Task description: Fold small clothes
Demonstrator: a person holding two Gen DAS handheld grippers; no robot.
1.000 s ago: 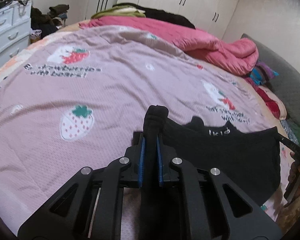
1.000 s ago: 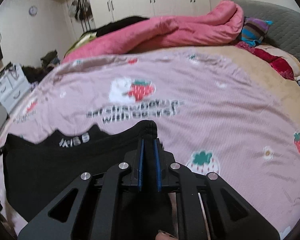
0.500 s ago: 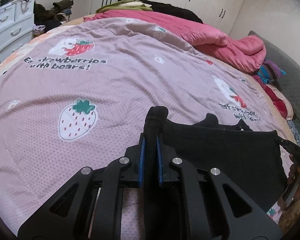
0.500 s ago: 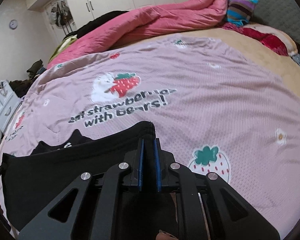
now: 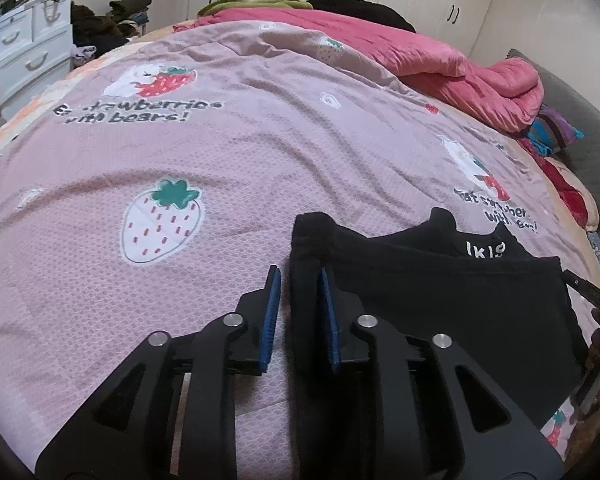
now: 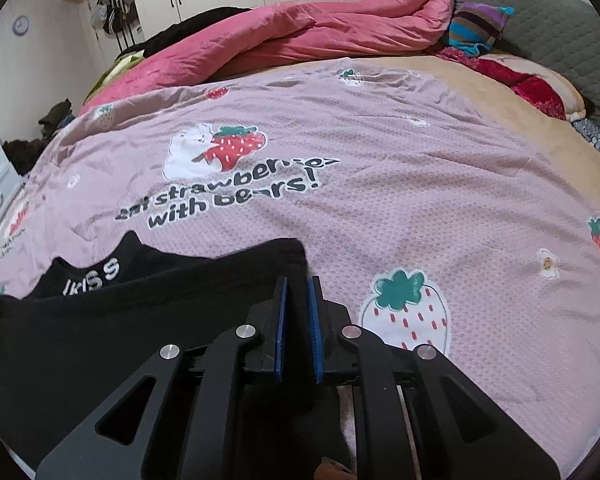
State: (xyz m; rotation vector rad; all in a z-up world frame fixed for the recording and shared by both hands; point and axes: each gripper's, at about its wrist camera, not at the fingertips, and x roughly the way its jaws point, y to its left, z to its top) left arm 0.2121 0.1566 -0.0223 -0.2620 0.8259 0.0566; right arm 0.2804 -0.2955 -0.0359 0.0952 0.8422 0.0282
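Observation:
A small black garment (image 5: 440, 304) with white lettering (image 5: 486, 250) lies folded over on the pink strawberry bedspread (image 5: 220, 160). My left gripper (image 5: 299, 272) is at its left corner. Its jaws are opening: the cloth's corner still stands between the blue pads, and pink bedspread shows beside the left pad. In the right wrist view the garment (image 6: 120, 340) spreads to the left, and my right gripper (image 6: 297, 280) is shut on its right corner, black cloth filling the narrow gap between the pads. A black finger of that gripper (image 5: 588, 290) shows at the garment's far corner.
A rolled pink quilt (image 6: 300, 36) and a striped pillow (image 6: 476, 24) lie at the far side of the bed, by a grey headboard (image 6: 560, 32). White drawers (image 5: 24, 52) and piled clothes (image 5: 112, 20) stand beyond the bed's left edge. White wardrobes line the back wall.
Both grippers have sunk towards the bedspread with the garment. The left jaws have spread apart from the cloth's corner. The right jaws stay closed on the other corner.

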